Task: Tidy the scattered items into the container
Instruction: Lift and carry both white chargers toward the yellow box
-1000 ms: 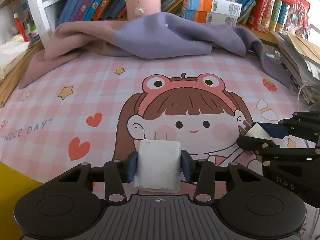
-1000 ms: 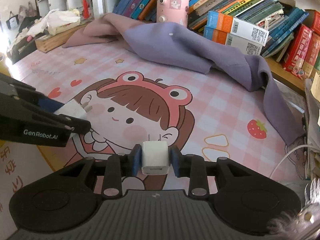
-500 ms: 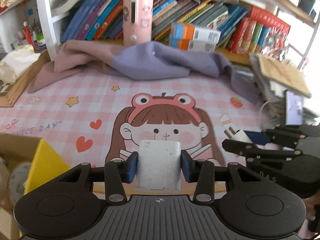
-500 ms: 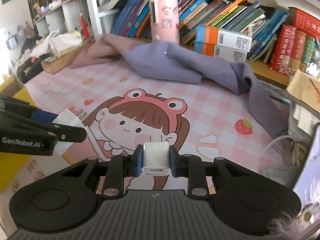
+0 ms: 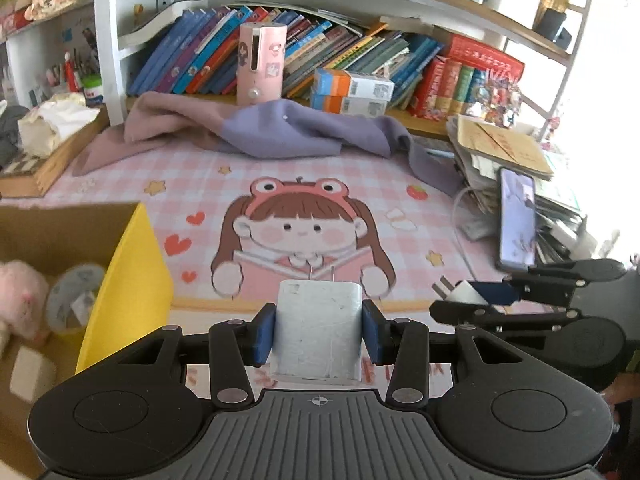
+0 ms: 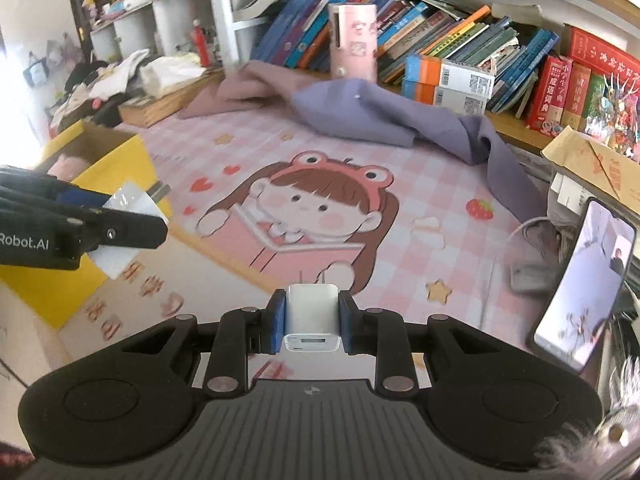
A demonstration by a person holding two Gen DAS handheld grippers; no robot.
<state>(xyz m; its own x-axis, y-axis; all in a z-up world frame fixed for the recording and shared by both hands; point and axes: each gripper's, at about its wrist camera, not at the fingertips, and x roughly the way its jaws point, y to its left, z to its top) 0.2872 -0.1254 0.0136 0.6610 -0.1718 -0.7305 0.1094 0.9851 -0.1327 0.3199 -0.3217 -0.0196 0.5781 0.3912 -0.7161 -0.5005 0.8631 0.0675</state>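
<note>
My left gripper is shut on a large white charger plug, held above the pink cartoon desk mat. My right gripper is shut on a smaller white charger cube, prongs pointing forward. The yellow cardboard box stands at the left edge of the mat, open, with a pink plush toy, a tape roll and a white block inside. In the right wrist view the box is at the left, behind the left gripper.
A purple and mauve cloth lies along the back of the mat. A pink dispenser and rows of books stand behind it. A phone leans on a paper stack at the right.
Both grippers have risen and pulled back from the mat with their chargers held. The yellow box has come into view at the left.
</note>
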